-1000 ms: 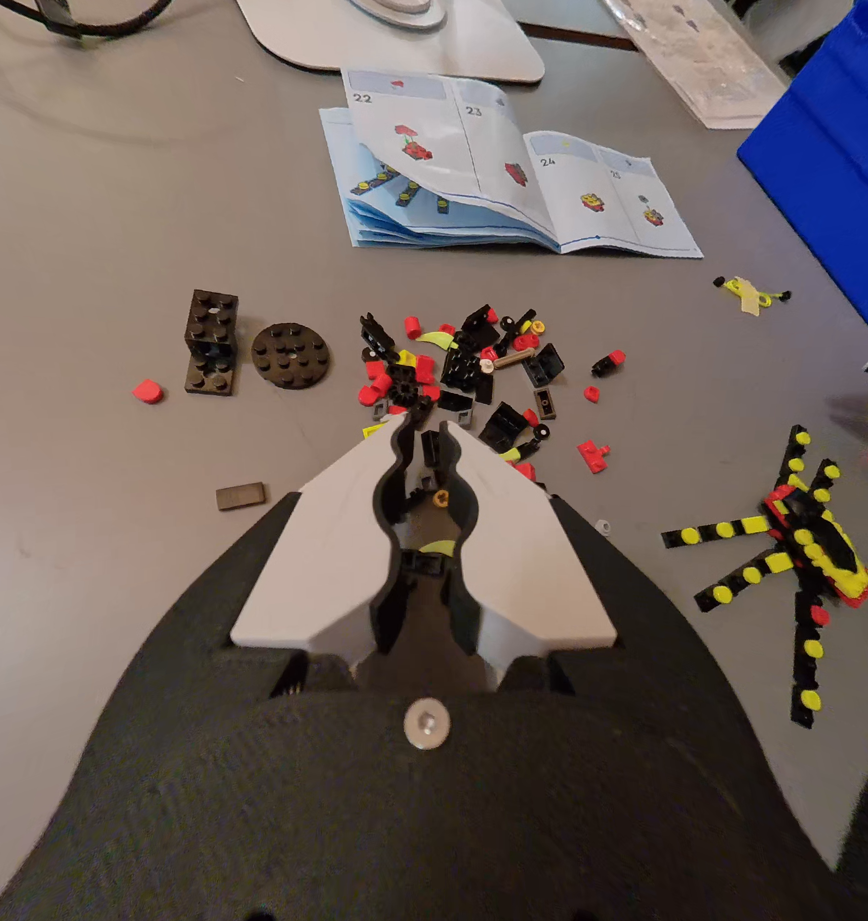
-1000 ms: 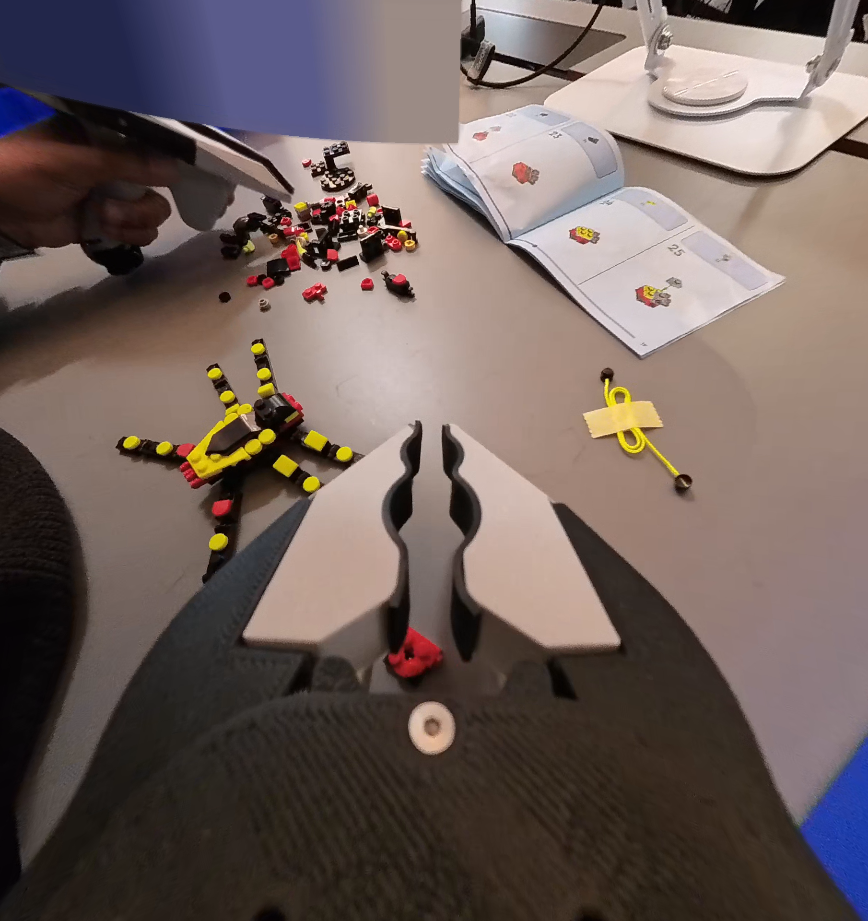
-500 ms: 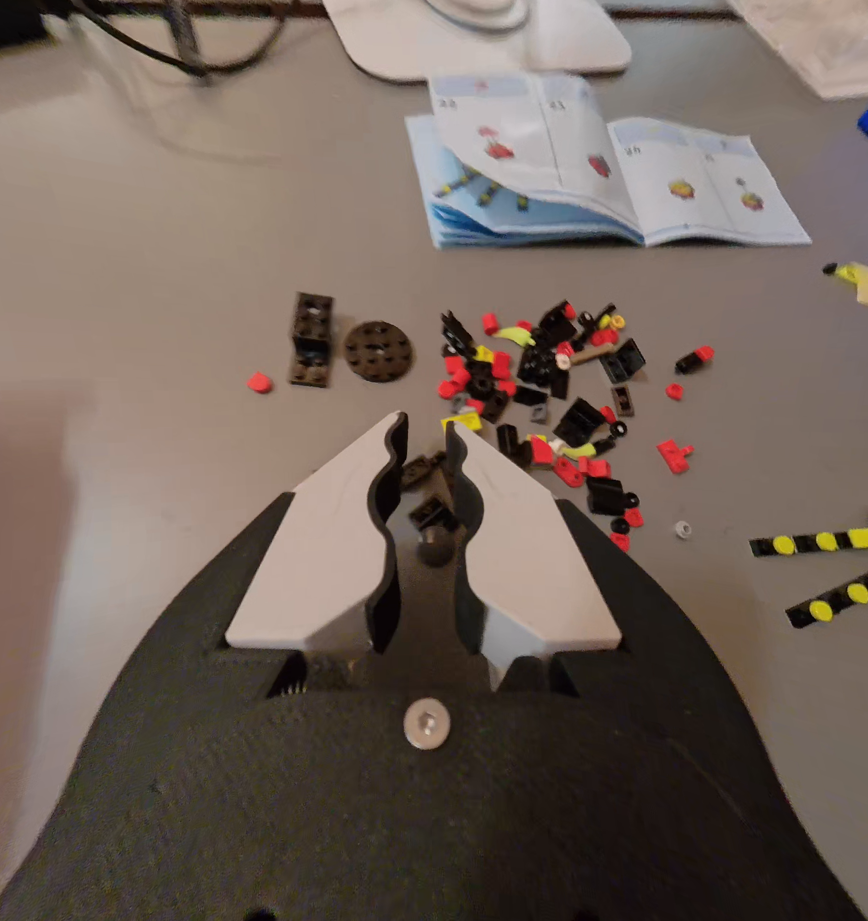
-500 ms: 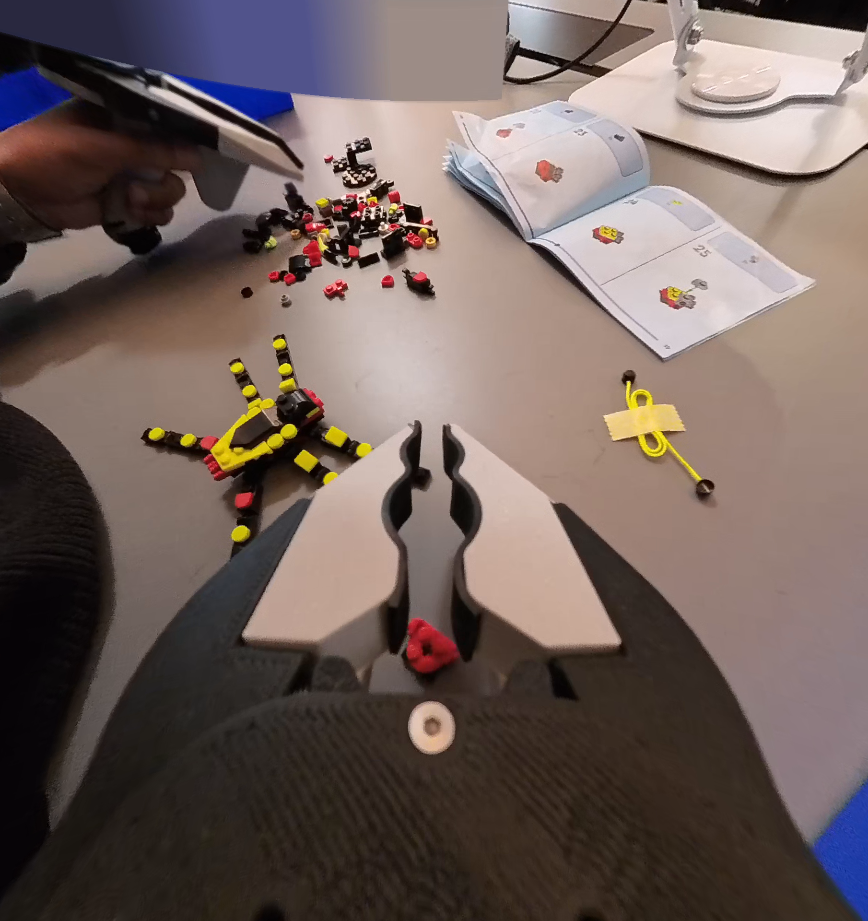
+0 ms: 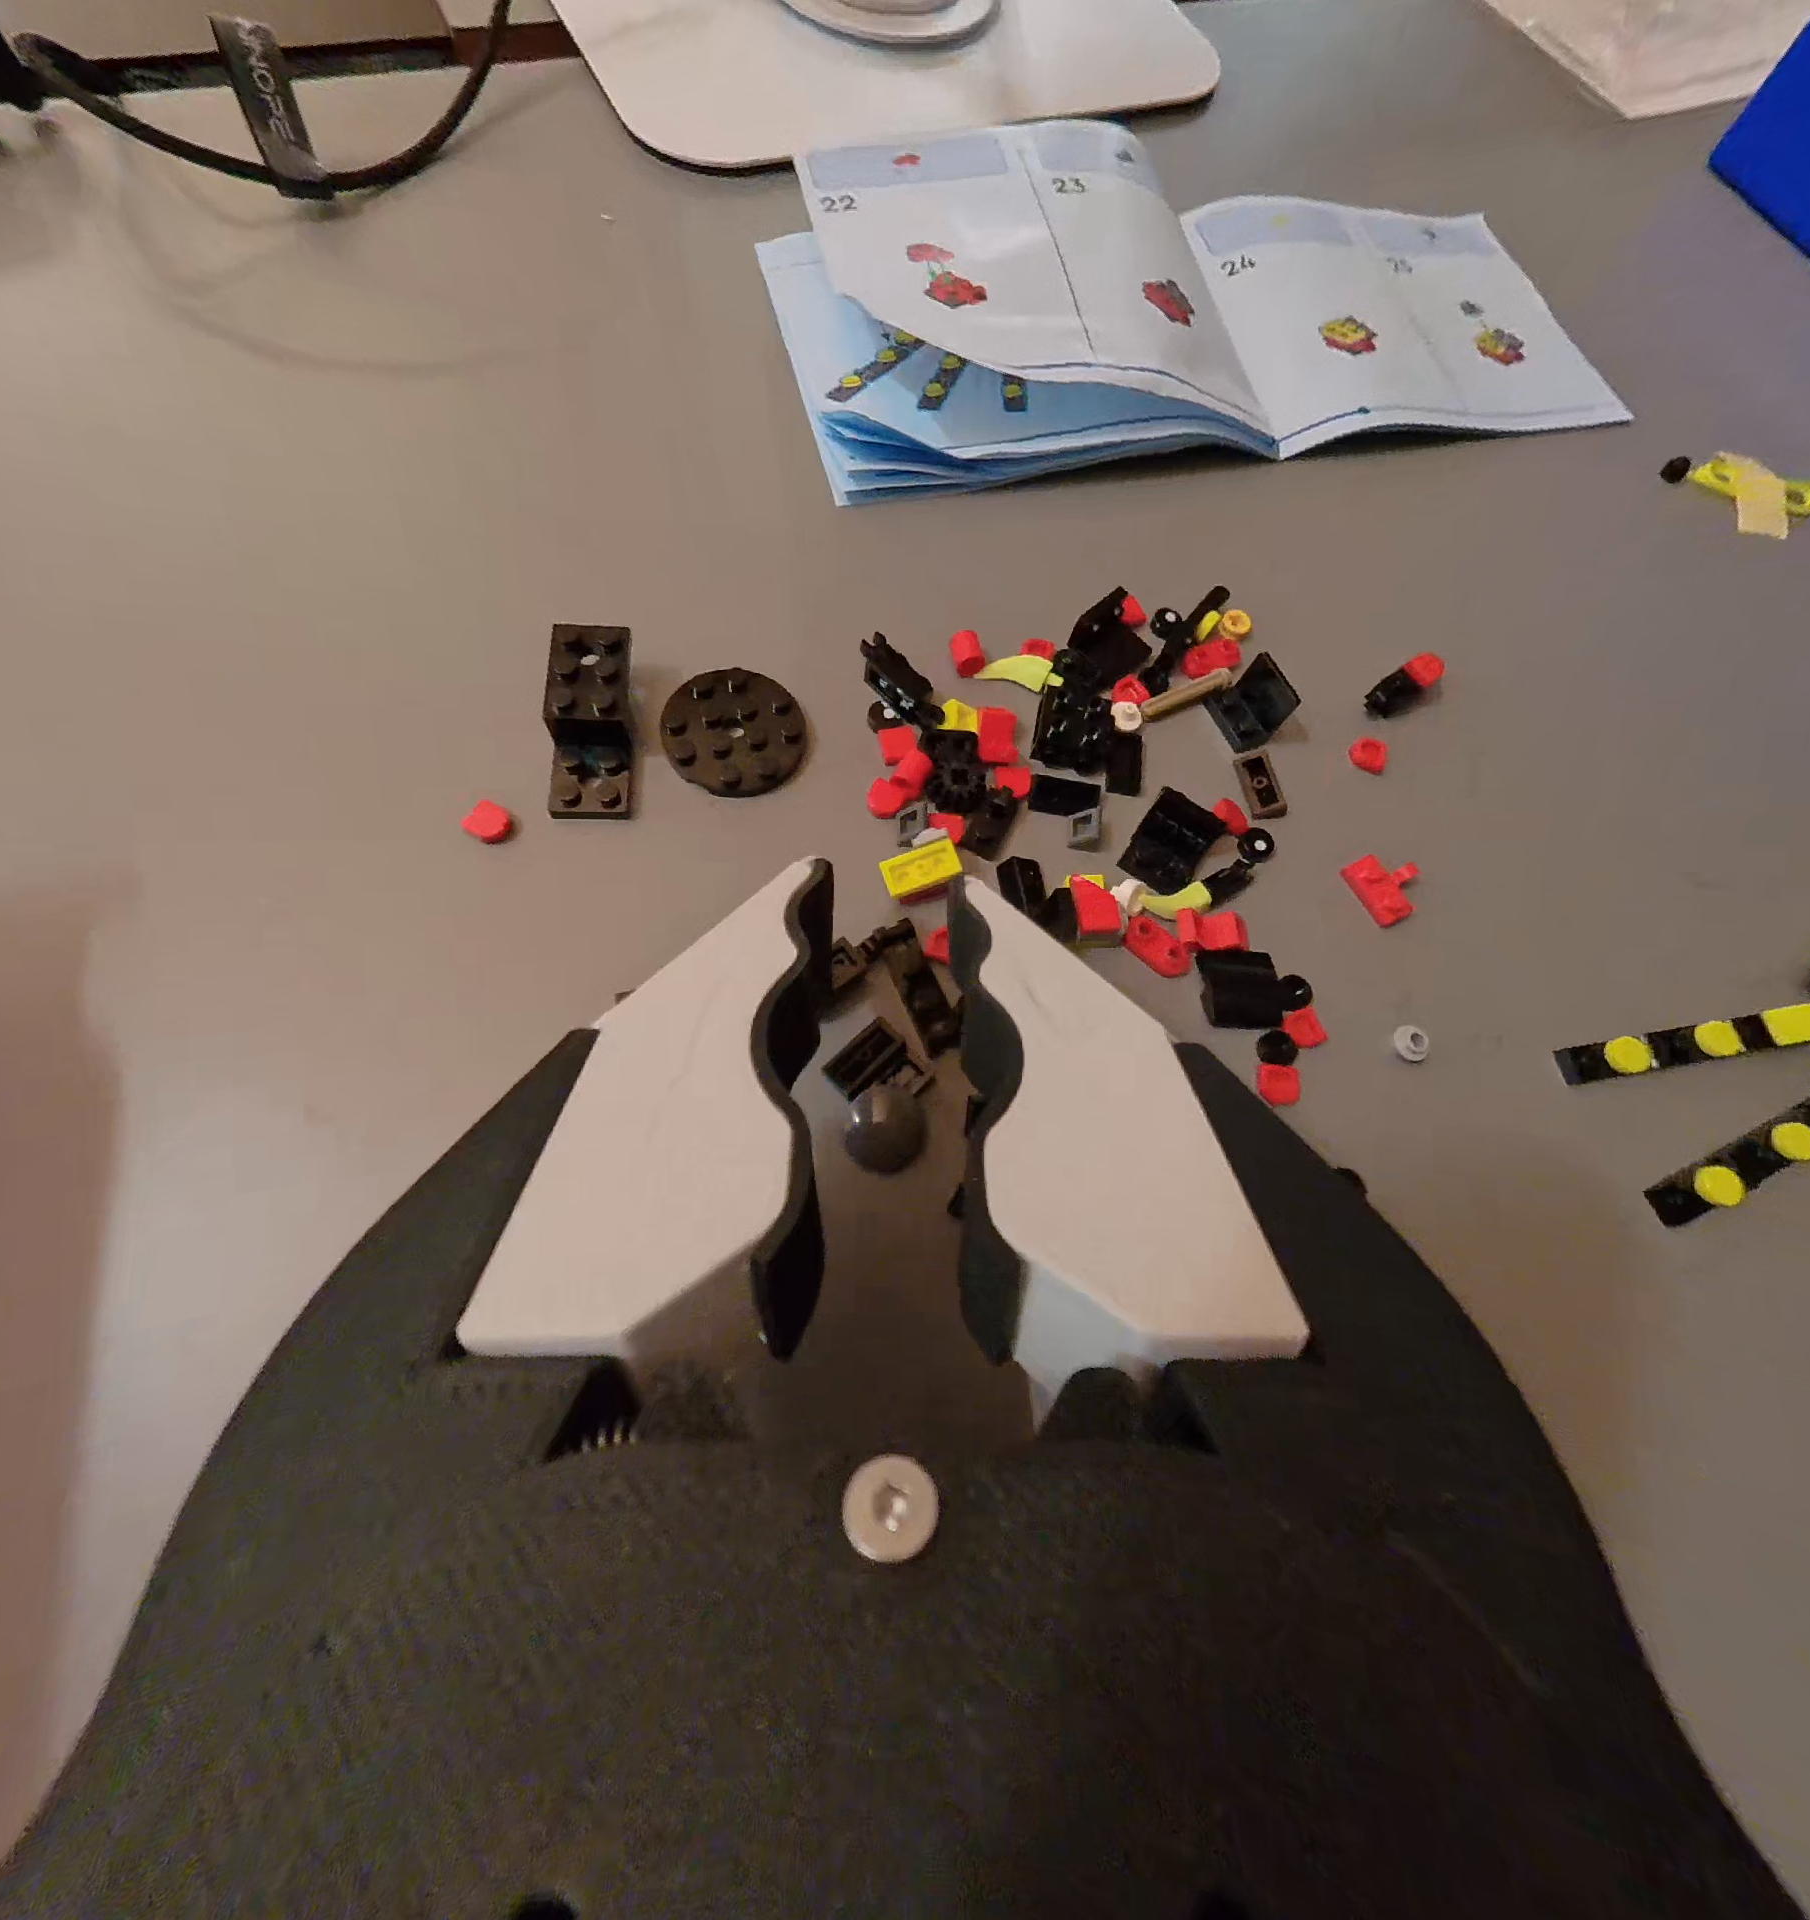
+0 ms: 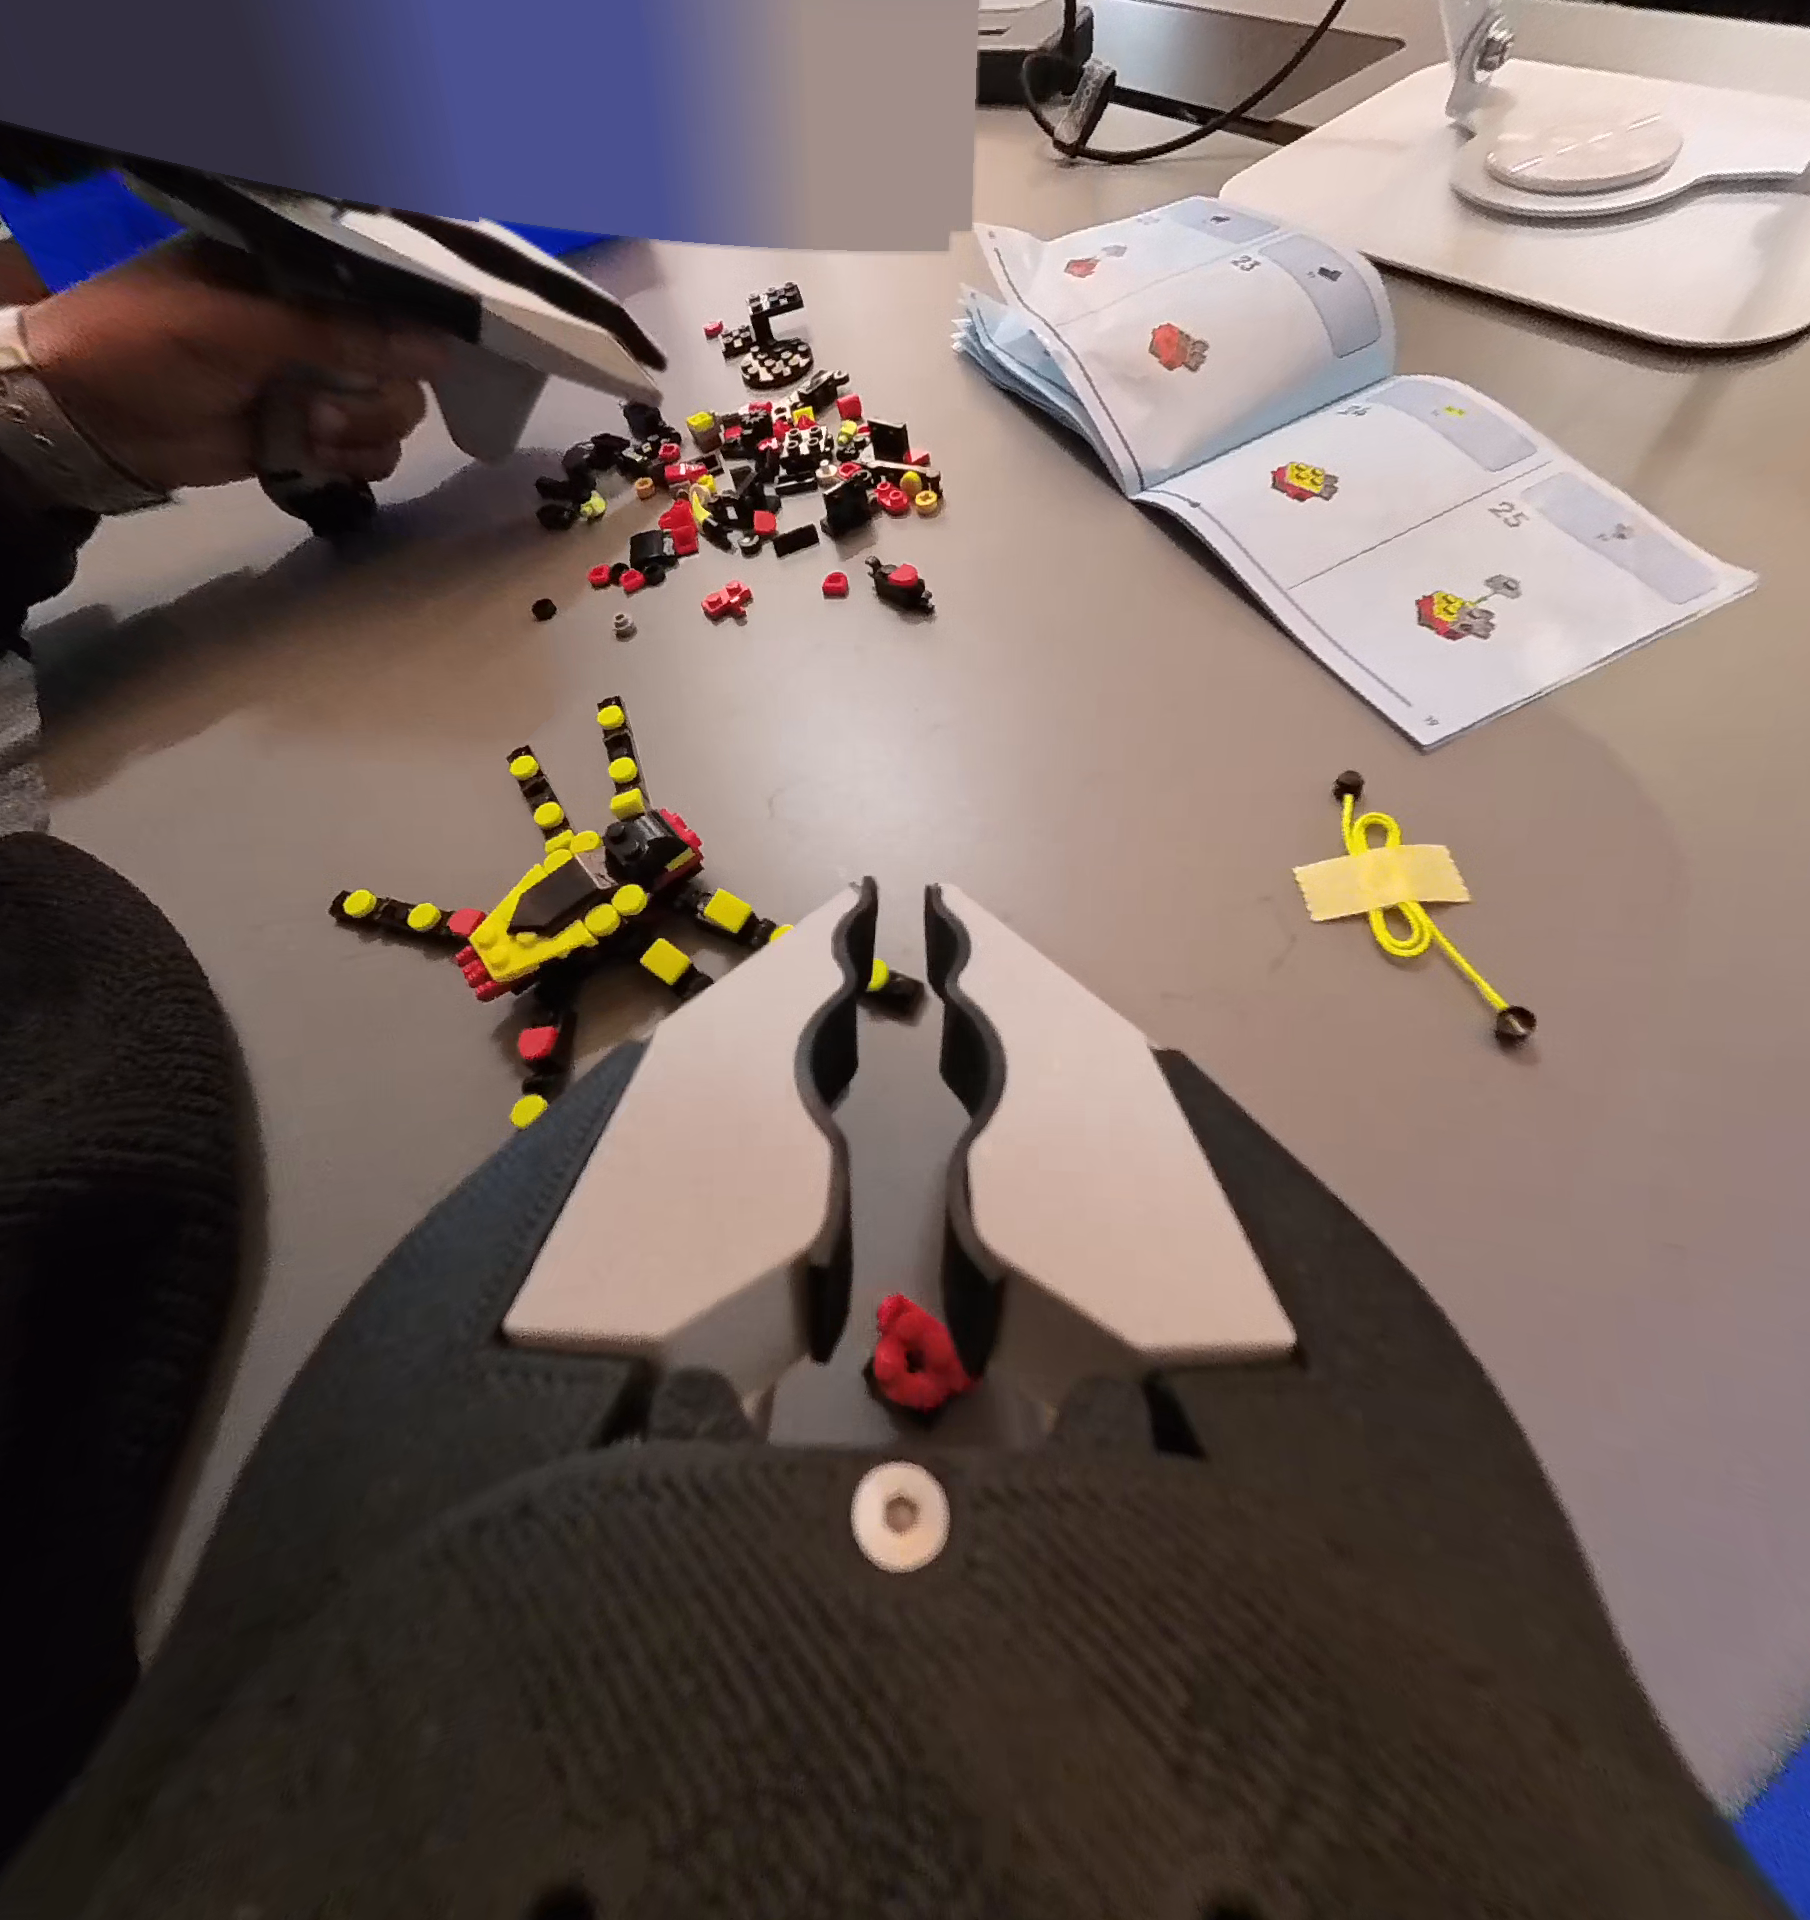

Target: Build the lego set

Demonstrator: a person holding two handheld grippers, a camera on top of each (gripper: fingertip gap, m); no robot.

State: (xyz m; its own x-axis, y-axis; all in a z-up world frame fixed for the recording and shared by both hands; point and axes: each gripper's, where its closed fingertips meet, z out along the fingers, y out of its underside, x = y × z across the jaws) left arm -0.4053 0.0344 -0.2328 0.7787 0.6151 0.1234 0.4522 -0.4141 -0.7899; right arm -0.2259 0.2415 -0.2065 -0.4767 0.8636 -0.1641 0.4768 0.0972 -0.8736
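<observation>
My left gripper [image 5: 893, 883] is slightly open and empty, low over the near edge of a pile of loose red, black and yellow pieces [image 5: 1077, 790]. Black pieces and a grey dome [image 5: 880, 1138] lie on the table between its fingers. My right gripper [image 6: 898, 890] is nearly closed, with a small red piece [image 6: 916, 1351] wedged deep at the root of its jaws. Its tips hover by a leg of the yellow, black and red spider model [image 6: 589, 904], whose legs show in the left wrist view [image 5: 1711, 1039]. The pile also shows in the right wrist view [image 6: 766, 478].
An open instruction booklet [image 5: 1192, 312] lies behind the pile. A black round plate [image 5: 735, 732], a black bracket stack [image 5: 589, 717] and a red piece [image 5: 487, 821] sit left of it. A taped yellow string [image 6: 1384, 894], white stand base [image 6: 1607, 208], cables [image 5: 257, 125] and blue box [image 5: 1805, 177] ring the area. Across from one pair of fingers to the other is roughly 30 cm. To reach the black bracket stack [image 5: 589, 717] in a straight line is about 6 cm for my left fingers, about 35 cm for my right.
My left gripper has pulled back from inside the pile to its near edge and opened a little. My right gripper has moved closer to the spider, and the red piece has turned slightly.
</observation>
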